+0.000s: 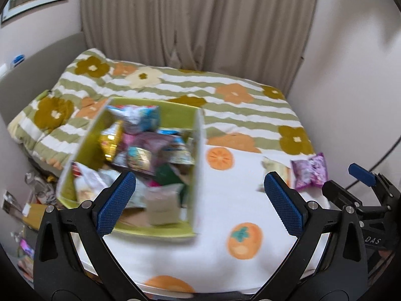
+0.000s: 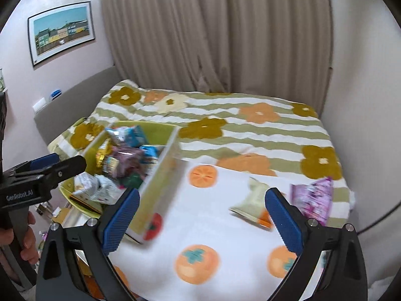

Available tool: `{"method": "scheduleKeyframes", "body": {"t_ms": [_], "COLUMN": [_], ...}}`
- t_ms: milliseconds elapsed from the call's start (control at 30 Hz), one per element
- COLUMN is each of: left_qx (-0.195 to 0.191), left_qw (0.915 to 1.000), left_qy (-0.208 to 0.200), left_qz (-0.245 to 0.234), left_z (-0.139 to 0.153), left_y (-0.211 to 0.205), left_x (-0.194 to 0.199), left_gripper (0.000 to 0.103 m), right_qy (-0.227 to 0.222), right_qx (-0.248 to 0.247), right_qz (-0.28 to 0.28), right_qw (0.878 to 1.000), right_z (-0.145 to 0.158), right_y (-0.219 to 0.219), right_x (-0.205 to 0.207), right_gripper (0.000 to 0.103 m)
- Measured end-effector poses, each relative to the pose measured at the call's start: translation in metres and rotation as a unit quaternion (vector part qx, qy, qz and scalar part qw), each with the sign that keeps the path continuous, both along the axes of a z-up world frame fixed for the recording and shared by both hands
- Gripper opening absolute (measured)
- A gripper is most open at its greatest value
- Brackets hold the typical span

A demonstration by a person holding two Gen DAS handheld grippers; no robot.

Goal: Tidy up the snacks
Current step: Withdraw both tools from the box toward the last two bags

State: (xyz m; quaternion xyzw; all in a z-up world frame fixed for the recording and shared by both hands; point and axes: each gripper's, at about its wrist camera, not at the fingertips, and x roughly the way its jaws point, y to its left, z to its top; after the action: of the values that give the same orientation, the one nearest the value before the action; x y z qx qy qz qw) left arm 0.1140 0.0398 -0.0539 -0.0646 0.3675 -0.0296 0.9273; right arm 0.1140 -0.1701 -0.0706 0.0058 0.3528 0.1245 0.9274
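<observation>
Blue ribbed pads, black frames: both grippers hover above the near end of the bed, fingers spread wide, nothing between them.

Left gripper (image 1: 199,200): its left pad (image 1: 116,202) overlaps the near corner of the box (image 1: 199,150) in its own view; contact cannot be told. Its right pad hangs over bare white cloth. The box sits mostly between the fingers and a little beyond them, pushed toward the left finger.

Right gripper (image 2: 201,219): seen from its own camera, its left pad (image 2: 121,219) is just beside the box's near right wall. Its right pad (image 2: 284,222) covers the near edge of the pale packet (image 2: 252,199). That packet lies on the cloth (image 2: 225,225), inside the spread of the fingers, toward the right one. Purple packet (image 2: 315,197) lies just beyond and right of the right pad, outside the gap, close beside the pale one.

Cloth is white with orange persimmon prints, spread over the bed's near end. Box is lime inside, pale outside, a red fruit print on its near wall. It is heaped with snacks (image 1: 140,150) — blue, yellow, purple, green and white wrappers, blurred.

Beyond: striped quilt (image 2: 250,130) with flower shapes, then beige curtain (image 2: 213,37). Framed picture (image 2: 62,31) on the left wall.
</observation>
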Motion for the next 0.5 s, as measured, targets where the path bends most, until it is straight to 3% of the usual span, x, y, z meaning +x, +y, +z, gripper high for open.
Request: {"method": "scheduleKeyframes", "body": {"t_ms": [133, 233, 500], "left_qx": [-0.009, -0.002, 0.009], "left_qw": [0.9997, 0.9988, 0.9902], "left_qy": [0.000, 0.012, 0.052], "left_qz": [-0.024, -0.046, -0.129], "left_z": [-0.006, -0.015, -0.064], "left_y": [-0.044, -0.076, -0.155], "left_x": [-0.001, 0.007, 0.066], "left_gripper": [0.102, 0.102, 0.102], "right_qy": [-0.001, 0.003, 0.027], "right_qx": [-0.026, -0.017, -0.009], "right_qz": [-0.031, -0.061, -0.137], "right_qw": [0.999, 0.998, 0.990], "right_z": [-0.003, -0.008, -0.035], "right_y": [-0.036, -0.069, -0.134], "right_x": [-0.007, -0.005, 0.018], "right_gripper": [0.100, 0.100, 0.100]}}
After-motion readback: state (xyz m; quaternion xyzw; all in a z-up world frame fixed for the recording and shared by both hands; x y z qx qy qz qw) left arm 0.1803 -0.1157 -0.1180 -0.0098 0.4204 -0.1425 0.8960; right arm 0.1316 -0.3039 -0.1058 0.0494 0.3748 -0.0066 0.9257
